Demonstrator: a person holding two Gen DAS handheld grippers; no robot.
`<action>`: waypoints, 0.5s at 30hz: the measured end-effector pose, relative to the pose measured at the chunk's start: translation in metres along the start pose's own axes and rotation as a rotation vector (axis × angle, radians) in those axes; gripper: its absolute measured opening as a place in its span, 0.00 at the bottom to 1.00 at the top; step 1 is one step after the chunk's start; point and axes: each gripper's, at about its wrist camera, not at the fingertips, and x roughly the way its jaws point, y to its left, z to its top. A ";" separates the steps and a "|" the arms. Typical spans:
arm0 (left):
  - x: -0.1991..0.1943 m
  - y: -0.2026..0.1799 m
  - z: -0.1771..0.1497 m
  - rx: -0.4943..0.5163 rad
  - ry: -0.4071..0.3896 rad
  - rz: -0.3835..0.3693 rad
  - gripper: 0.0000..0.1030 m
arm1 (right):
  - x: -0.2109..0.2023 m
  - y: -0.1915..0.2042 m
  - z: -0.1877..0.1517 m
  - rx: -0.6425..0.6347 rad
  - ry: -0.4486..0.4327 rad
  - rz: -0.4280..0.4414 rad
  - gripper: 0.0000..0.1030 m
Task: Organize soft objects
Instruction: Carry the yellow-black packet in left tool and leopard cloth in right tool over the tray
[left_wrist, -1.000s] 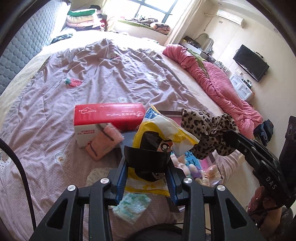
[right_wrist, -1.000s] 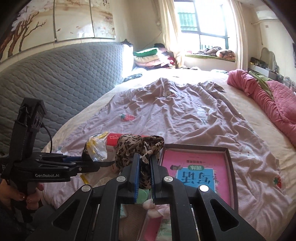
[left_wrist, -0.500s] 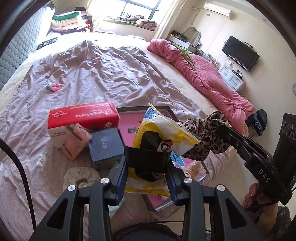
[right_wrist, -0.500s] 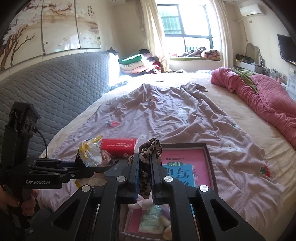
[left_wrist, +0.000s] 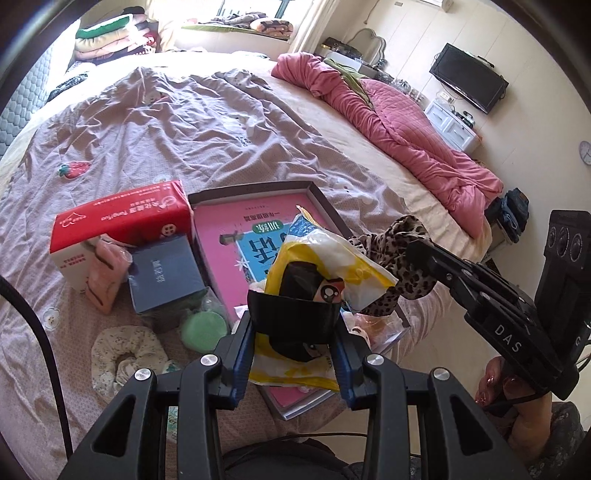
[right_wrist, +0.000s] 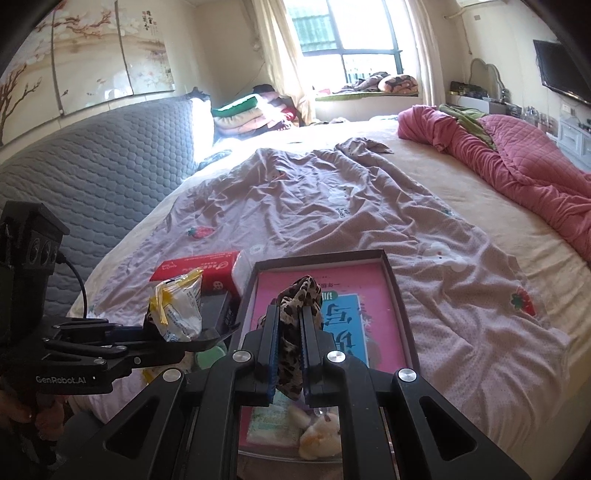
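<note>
Gripped: yellow packet (left_wrist: 325, 273), leopard scrunchie (right_wrist: 295, 325)

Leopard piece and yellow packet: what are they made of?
Leopard piece: soft woven fabric by the look, matte, bunched and drooping between the right hand-held gripper's fingers. Yellow packet: thin plastic film, glossy and crinkled, held in the left hand-held gripper.

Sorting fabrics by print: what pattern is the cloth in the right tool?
Leopard print, brown and black spots on tan cloth; clearest in the right wrist view.
</note>
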 end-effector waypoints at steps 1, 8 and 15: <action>0.003 -0.001 0.000 0.002 0.005 -0.002 0.37 | 0.001 -0.002 -0.001 0.003 0.005 0.000 0.10; 0.019 -0.006 -0.001 0.005 0.043 -0.014 0.37 | 0.006 -0.010 -0.006 0.016 0.019 0.003 0.10; 0.032 -0.012 -0.005 0.014 0.077 -0.021 0.37 | 0.015 -0.018 -0.015 0.049 0.038 0.014 0.10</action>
